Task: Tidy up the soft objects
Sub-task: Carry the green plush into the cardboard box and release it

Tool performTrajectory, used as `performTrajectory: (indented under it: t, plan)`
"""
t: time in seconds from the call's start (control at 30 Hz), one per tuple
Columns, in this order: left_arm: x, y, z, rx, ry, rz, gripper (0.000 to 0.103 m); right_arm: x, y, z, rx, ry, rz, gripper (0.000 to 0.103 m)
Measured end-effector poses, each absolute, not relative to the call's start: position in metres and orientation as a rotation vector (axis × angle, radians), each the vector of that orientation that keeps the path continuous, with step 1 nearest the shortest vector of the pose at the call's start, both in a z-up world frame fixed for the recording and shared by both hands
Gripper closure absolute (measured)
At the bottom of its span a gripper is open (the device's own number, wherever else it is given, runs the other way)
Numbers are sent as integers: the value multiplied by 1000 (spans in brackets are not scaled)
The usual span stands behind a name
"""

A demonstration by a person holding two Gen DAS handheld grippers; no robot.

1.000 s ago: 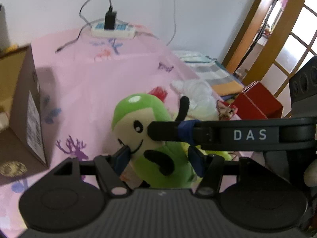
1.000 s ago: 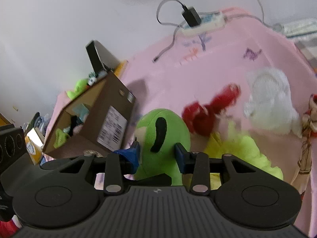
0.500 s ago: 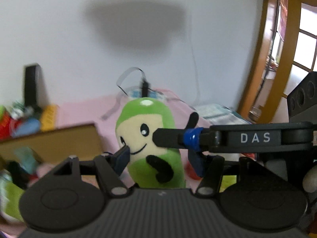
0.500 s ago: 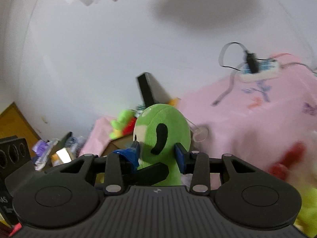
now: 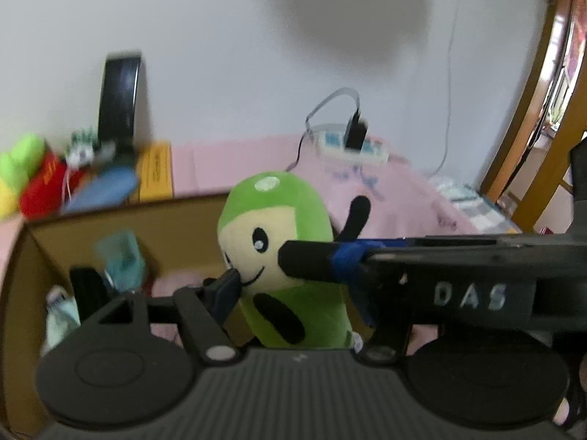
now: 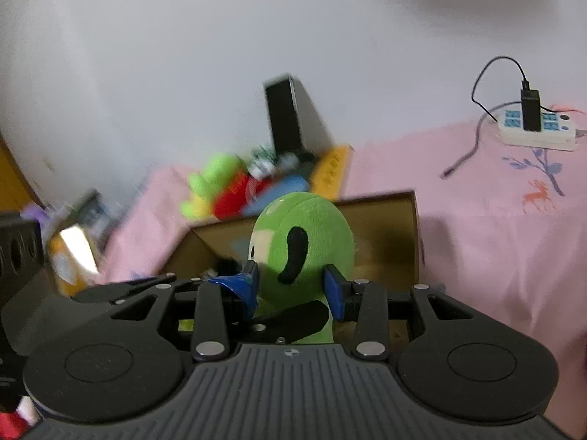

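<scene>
Two claws are carrying one green plush toy (image 5: 282, 256) over an open cardboard box (image 6: 389, 216).

Both are gripping the same toy: the left claw (image 5: 293, 289) is pinching it low on the body with its pads at the sides, and the right claw (image 6: 290, 286) is squeezing it from the flank, one blue pad (image 6: 334, 286) pressing into the fur. The toy is hanging upright above the box's open top, with other soft things already lying inside. To do this well, I judge the hands should be lowering together until the toy is sitting past the box rim, then letting go at once, so it is not tipping out onto the pink bedspread (image 6: 495, 220). Beyond the box, a power strip (image 6: 535, 132) is lying on the bed by the wall, well apart.
</scene>
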State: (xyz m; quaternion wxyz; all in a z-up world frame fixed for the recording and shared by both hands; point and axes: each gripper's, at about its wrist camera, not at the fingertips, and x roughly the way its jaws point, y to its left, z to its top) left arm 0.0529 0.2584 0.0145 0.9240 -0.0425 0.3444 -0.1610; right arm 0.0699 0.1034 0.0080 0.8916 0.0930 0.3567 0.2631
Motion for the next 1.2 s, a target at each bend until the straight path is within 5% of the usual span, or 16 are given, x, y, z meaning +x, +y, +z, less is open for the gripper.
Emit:
performTrajectory:
  t: [0.6, 1.2]
  plan:
    - [71, 276, -35, -71, 927, -271, 37, 100, 133, -34, 214, 1068, 500, 76]
    - [77, 278, -38, -88, 969, -111, 28, 72, 87, -9, 303, 936, 527, 77]
